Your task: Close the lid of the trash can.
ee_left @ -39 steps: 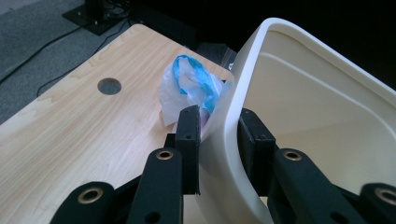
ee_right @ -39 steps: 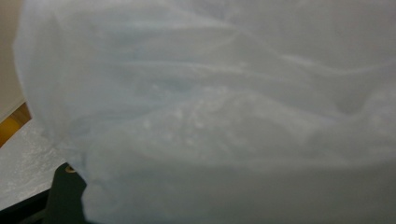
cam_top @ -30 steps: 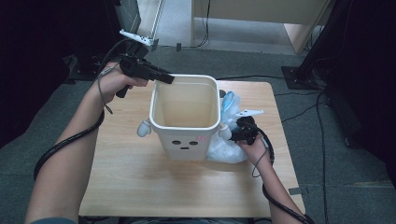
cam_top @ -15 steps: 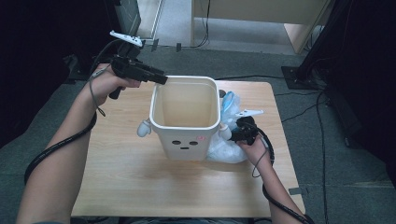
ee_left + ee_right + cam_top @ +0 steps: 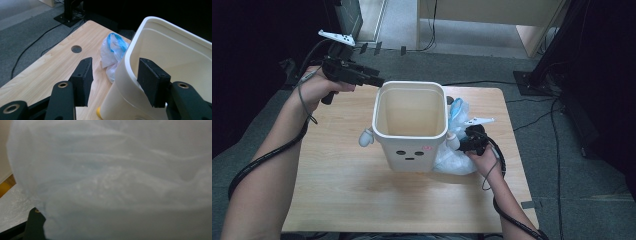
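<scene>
Your left gripper (image 5: 374,81) backed off the bin's (image 5: 411,145) rim, jaws just spreading with nothing pinched, so you'd best have kept the bag (image 5: 457,159) steady; couldn't tell the right gripper's (image 5: 460,145) fingers.

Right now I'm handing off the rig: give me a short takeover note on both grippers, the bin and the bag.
Left gripper: jaws have just been opening, astride the bin's rim without pressing it.
Right gripper: against the plastic bag; grip can't be judged, bag covers its camera.
Bin: upright mid-table, looks empty.
Bag: crumpled beside the bin, on the right gripper's side.
Done: bin released.
Left: probably lining the bin with the bag.
</scene>
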Available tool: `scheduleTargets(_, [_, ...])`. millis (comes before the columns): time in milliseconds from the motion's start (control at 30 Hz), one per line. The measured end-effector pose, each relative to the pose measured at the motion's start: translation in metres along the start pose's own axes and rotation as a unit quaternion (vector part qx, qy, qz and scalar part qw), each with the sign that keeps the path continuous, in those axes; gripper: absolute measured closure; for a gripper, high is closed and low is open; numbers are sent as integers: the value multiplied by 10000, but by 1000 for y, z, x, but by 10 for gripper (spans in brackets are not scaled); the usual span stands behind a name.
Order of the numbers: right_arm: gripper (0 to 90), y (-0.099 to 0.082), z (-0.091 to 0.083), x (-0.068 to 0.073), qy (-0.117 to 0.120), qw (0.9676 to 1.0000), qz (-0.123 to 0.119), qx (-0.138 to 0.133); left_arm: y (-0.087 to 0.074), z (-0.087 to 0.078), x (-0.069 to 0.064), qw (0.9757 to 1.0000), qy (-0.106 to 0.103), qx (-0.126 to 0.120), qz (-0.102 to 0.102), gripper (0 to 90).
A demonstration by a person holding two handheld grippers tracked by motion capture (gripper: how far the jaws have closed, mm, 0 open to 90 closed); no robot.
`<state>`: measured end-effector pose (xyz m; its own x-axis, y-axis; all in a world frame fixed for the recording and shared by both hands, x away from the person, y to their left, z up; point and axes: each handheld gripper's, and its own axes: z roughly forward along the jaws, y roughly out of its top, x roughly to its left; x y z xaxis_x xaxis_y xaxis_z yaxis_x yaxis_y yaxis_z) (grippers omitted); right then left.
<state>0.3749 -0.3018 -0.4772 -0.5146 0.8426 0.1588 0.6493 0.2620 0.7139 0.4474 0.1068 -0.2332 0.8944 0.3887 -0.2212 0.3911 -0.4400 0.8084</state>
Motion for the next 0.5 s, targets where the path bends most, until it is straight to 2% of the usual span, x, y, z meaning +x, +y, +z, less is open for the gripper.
scheduleTargets(200, [281, 0, 0, -1, 15, 10000, 35, 0, -6, -9, 3, 9999, 78, -67, 10, 425])
scheduleTargets(500, [281, 0, 0, 0, 15, 10000, 41, 5, -18, -15, 7, 9997, 231, -68, 31, 385])
